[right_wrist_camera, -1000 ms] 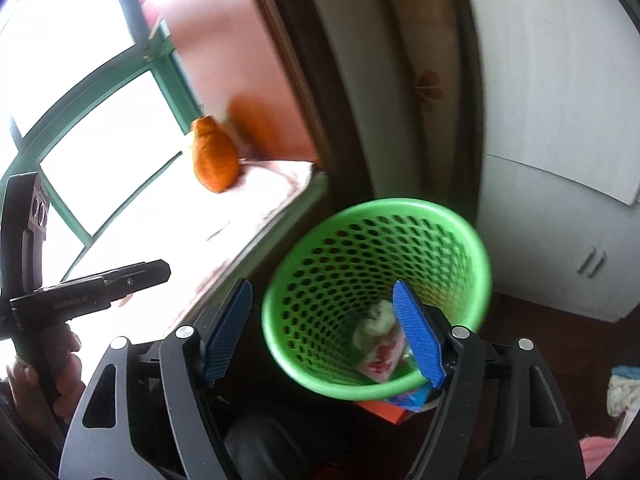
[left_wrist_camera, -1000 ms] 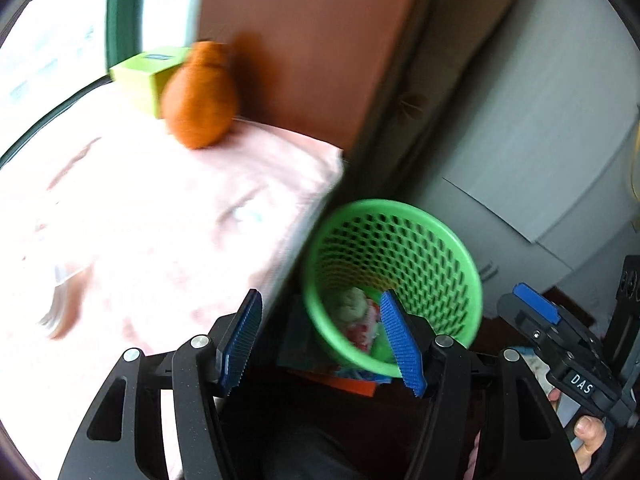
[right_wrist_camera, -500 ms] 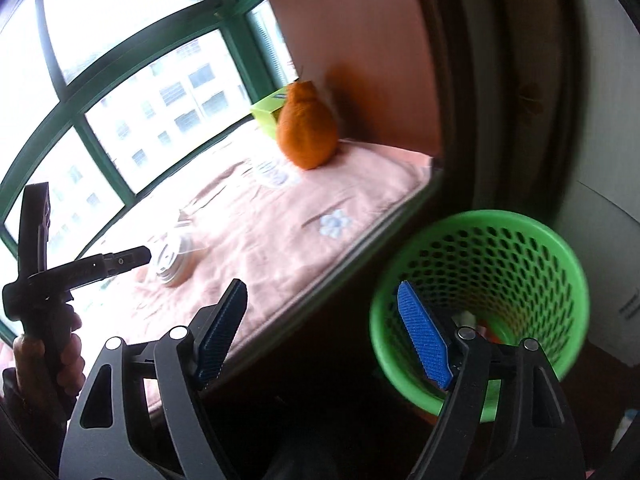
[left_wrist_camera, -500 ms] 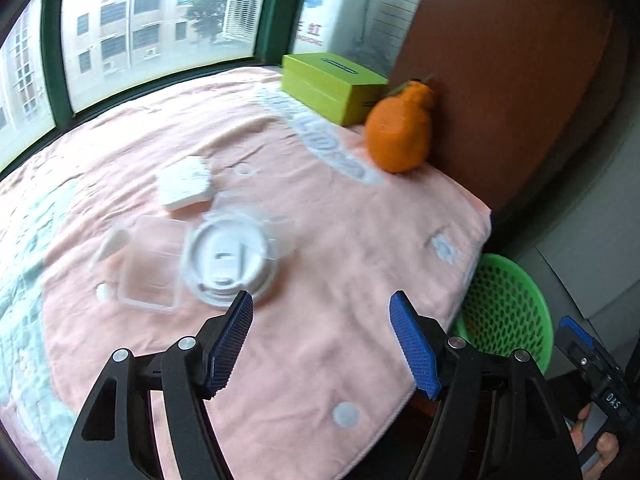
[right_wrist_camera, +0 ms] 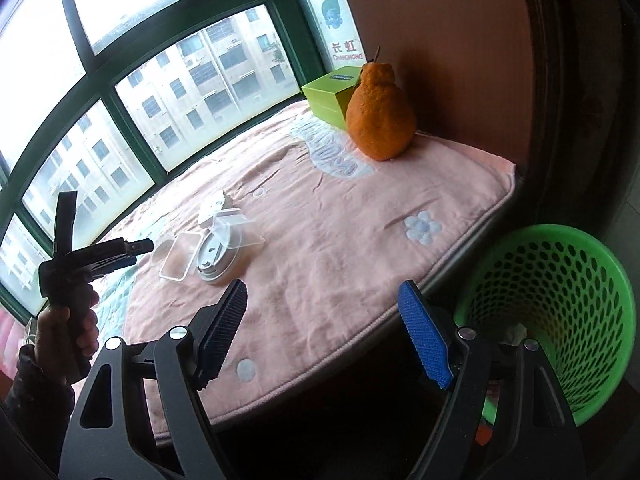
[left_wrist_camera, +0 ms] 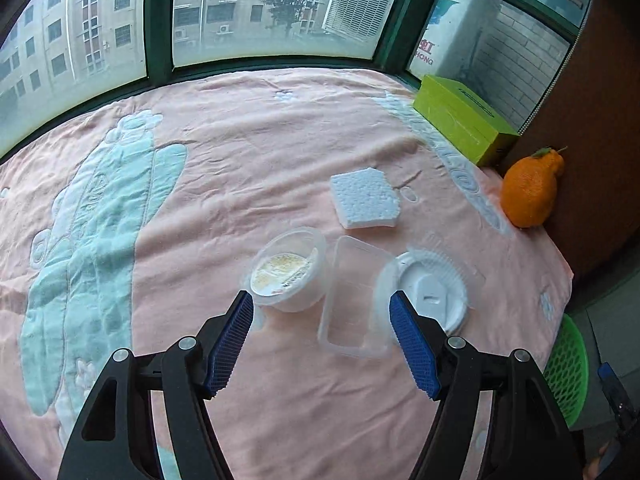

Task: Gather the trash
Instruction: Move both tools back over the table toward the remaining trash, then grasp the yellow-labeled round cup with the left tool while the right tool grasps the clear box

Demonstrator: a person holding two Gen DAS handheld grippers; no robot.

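Observation:
On the pink blanket point(left_wrist_camera: 248, 168) lie a round plastic tub with food residue point(left_wrist_camera: 286, 270), a clear rectangular tray point(left_wrist_camera: 356, 300), a white cup lid in a clear shell point(left_wrist_camera: 432, 288) and a white foam piece point(left_wrist_camera: 366, 200). My left gripper point(left_wrist_camera: 322, 346) is open and empty just in front of the tub and tray. My right gripper point(right_wrist_camera: 324, 338) is open and empty at the blanket's edge, beside the green mesh basket point(right_wrist_camera: 560, 300) that holds some trash. The trash pile point(right_wrist_camera: 212, 248) and the left gripper point(right_wrist_camera: 136, 250) show in the right wrist view.
A large orange fruit point(left_wrist_camera: 530, 190) and a yellow-green box point(left_wrist_camera: 460, 118) stand at the right by a brown wall. Windows point(left_wrist_camera: 256, 8) run along the far side. The basket point(left_wrist_camera: 568, 368) sits on the floor below the blanket's right edge.
Both grippers swung away from the basket toward the blanket. The left one now faces the plastic trash up close; the right one has the basket at its right side.

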